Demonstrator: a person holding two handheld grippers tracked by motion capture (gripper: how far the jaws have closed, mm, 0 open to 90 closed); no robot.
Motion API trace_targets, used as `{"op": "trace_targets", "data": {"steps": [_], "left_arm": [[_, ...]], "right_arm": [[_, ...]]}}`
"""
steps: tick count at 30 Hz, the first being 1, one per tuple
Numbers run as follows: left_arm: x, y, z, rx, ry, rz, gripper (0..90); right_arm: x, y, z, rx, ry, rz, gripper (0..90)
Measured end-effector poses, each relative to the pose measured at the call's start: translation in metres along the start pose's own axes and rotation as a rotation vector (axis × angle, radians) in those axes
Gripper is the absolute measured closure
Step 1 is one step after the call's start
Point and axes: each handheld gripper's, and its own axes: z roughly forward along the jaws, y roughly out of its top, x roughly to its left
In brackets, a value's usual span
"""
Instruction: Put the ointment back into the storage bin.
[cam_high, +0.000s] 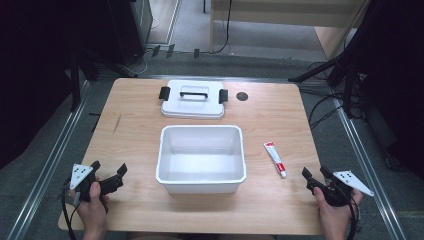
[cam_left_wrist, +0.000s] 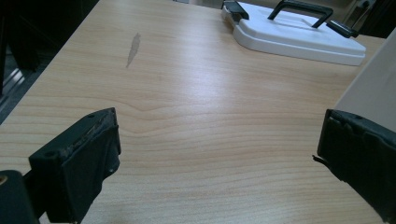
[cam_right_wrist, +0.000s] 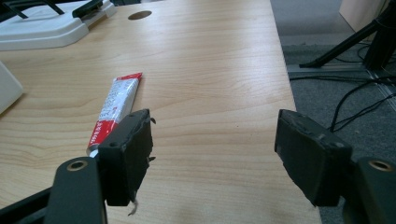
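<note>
At the table's near right corner we hold our right gripper (cam_high: 316, 178) with its jaws apart and empty, aimed at the small red-and-white toothpaste tube (cam_high: 275, 158) lying flat just ahead, right of the open white plastic tub (cam_high: 201, 179); our left gripper (cam_high: 108, 172) waits equally wide and empty, leaving the tub clear

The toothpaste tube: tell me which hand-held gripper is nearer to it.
Right. The right hand-held gripper sits just beside the toothpaste tube, apart from it; the left hand-held gripper is across the white bin.
</note>
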Motion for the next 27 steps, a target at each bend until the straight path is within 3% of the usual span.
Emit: {"op": "trace_targets", "data": {"steps": [7,10,11,13,14,15,16,17,19,20,21,23,27], "left_arm": [[0.000,0.000,0.000,0.002,0.002,0.002,0.3],[-0.001,0.000,0.000,-0.002,0.001,0.002,0.3],[-0.001,0.000,0.000,-0.002,0.001,0.002,0.3],[-0.001,0.000,0.000,-0.005,0.001,0.002,0.3],[-0.001,0.000,0.000,-0.005,0.001,0.002,0.3],[-0.001,0.000,0.000,-0.005,0.001,0.002,0.3],[0.000,0.000,0.000,-0.003,-0.001,0.002,0.3],[0.000,0.000,0.000,-0.003,-0.001,0.002,0.3],[0.000,0.000,0.000,-0.003,0.000,0.002,0.3],[0.000,0.000,0.000,-0.002,0.000,0.002,0.3],[0.000,0.000,0.000,-0.002,-0.001,0.002,0.3],[0.000,0.000,0.000,-0.003,-0.001,0.002,0.3],[0.000,0.000,0.000,-0.003,-0.003,0.002,0.3]], "right_arm": [[0.007,0.006,0.003,0.046,-0.006,-0.033,29.7],[0.016,0.022,0.003,0.105,-0.042,-0.082,29.7],[0.016,0.022,0.003,0.105,-0.042,-0.082,29.7],[0.024,0.033,0.005,0.179,-0.038,-0.129,29.4],[0.024,0.033,0.005,0.179,-0.038,-0.129,29.4],[0.027,0.036,0.006,0.210,-0.035,-0.148,29.5],[0.033,0.042,0.010,0.288,-0.028,-0.186,27.7],[0.033,0.042,0.010,0.288,-0.028,-0.186,27.7],[0.039,0.047,0.013,0.364,-0.023,-0.217,27.9],[0.044,0.051,0.016,0.430,-0.036,-0.242,27.8],[0.044,0.051,0.016,0.430,-0.036,-0.242,27.8],[0.047,0.056,0.019,0.488,-0.033,-0.249,27.7],[0.052,0.068,0.031,0.677,-0.011,-0.243,25.2]]}}
